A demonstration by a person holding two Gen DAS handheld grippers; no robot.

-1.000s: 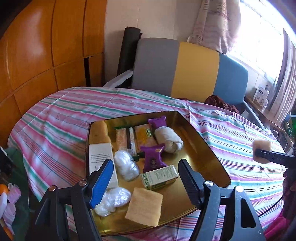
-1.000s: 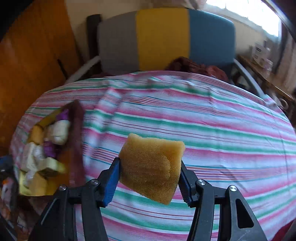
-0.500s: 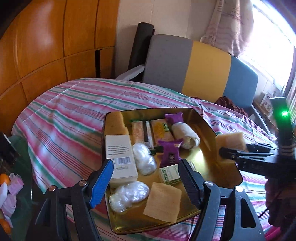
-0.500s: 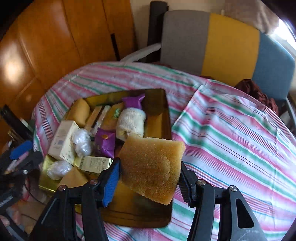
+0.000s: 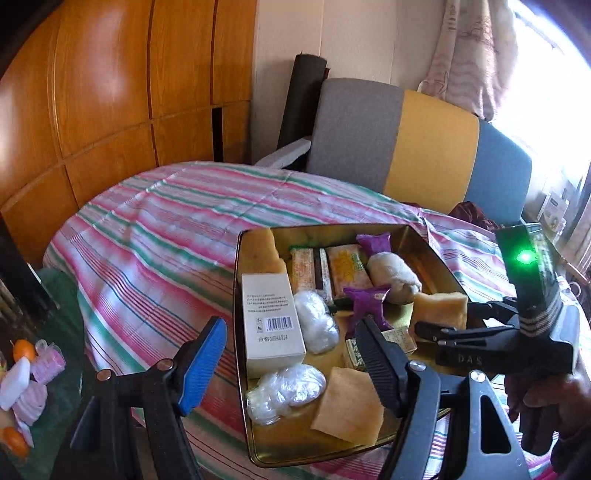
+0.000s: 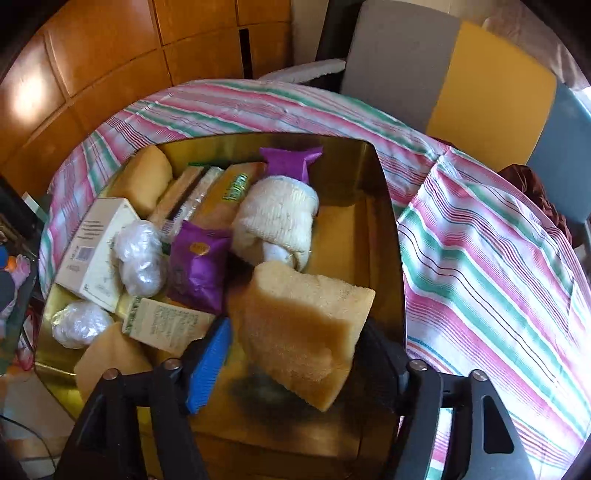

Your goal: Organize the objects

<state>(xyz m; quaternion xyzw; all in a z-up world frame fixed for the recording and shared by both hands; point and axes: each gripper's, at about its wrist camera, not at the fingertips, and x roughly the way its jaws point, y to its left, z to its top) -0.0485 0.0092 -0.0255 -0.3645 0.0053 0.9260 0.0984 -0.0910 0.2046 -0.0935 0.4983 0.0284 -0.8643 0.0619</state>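
We see orange wood wall panels (image 5: 110,92), cream wall (image 5: 351,33), round table under pink-green striped cloth (image 5: 177,221), chair back (image 5: 417,144) in 3 bands grey-yellow-blue, patterned curtain (image 5: 472,55), bright window (image 5: 554,74) glare at right

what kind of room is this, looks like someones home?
Most likely a lived-in home, perhaps a bedroom or sitting room: a striped cloth covers the surface under the gold tray, with a wooden wardrobe, a cushioned chair and window curtains behind.

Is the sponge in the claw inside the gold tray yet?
Over it, not resting yet. The sponge hangs tilted above the tray floor between the right gripper's opening jaws.
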